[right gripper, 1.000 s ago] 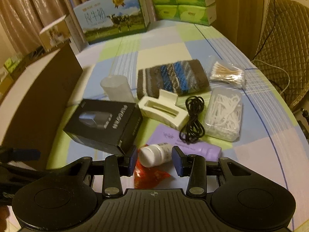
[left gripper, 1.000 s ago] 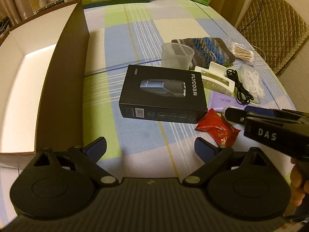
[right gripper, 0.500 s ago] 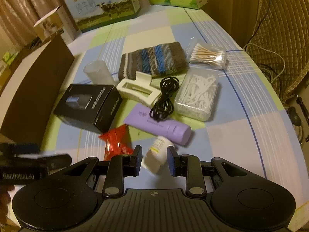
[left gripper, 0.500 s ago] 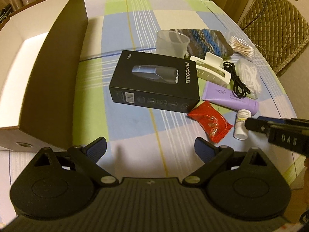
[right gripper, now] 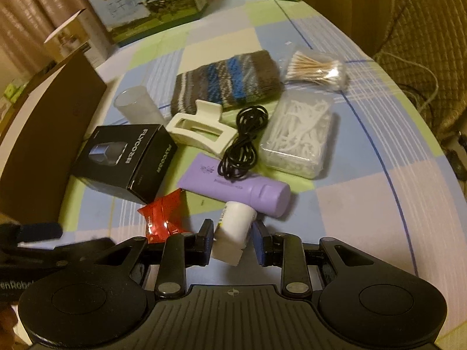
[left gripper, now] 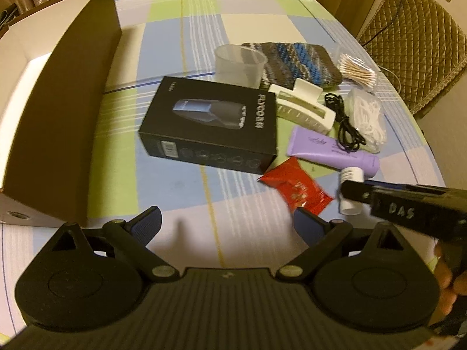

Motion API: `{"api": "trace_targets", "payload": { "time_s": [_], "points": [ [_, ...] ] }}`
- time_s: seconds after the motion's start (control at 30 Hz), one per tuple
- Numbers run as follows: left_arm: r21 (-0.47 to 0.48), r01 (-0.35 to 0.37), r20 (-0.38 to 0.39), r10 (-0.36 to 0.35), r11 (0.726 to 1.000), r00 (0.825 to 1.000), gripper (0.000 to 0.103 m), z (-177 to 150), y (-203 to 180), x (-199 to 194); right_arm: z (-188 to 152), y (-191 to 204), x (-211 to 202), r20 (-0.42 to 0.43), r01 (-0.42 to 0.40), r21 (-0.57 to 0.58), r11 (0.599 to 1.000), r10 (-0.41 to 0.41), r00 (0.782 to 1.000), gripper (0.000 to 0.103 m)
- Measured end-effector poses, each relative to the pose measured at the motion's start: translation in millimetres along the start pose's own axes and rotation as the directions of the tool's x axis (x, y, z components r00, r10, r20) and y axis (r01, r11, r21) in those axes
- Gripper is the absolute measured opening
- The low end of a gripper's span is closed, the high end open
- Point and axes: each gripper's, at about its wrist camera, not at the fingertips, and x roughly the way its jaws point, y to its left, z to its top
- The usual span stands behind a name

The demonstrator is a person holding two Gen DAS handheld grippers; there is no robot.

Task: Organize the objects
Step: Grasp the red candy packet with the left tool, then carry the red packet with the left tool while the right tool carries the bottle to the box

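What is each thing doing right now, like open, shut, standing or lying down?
Left gripper: open, holds nothing.
Right gripper: shut on the small white bottle, which is tilted.
Big cardboard box: open on top.
Clear cup: upright, looks empty.
Black box: lying flat, closed.
Purple tube: lying down, cap on.
Black cable: coiled, partly on the tube.

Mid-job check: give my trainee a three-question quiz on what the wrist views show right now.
1. True or false: the right claw grips the small white bottle.
2. What lies on top of the purple tube? A) black cable B) hair clip C) red packet
3. Which claw is open with nothing between its pads?

Key: 1 true. 2 A, the black cable. 3 the left claw.
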Motion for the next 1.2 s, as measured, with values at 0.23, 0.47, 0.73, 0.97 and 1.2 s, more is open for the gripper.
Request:
{"api": "trace_targets", "payload": {
  "time_s": [0.23, 0.47, 0.73, 0.97, 1.2],
  "points": [
    [0.003, 0.027, 0.001, -0.027, 1.000, 1.000, 0.090, 2, -21, 6, 0, -20, -20, -0.008, -0.027, -0.025, 0.999, 0.027, 1.000, 0.025],
    [-0.040, 0.062, -0.006, -0.063, 0.997, 0.998, 0.068, 7, -42, 22, 7, -43, -41, 0.027, -0.030, -0.006, 1.000, 0.030, 0.999, 0.025],
    [-0.083, 0.024, -0.009, -0.024, 0.996, 1.000, 0.053, 17, -58, 39, 11, -76, -52, 0.022, -0.044, 0.028, 0.999, 0.043, 0.999, 0.025],
    [-0.108, -0.018, -0.024, 0.016, 0.994, 1.000, 0.026, 9, -60, 43, 13, -91, -57, 0.009, -0.076, 0.001, 0.997, 0.076, 0.997, 0.025],
    [-0.149, -0.031, -0.005, 0.030, 0.988, 1.000, 0.024, -10, -49, 16, 17, -85, -57, -0.013, -0.156, -0.059, 0.986, 0.155, 0.988, 0.025]
  ]
}}
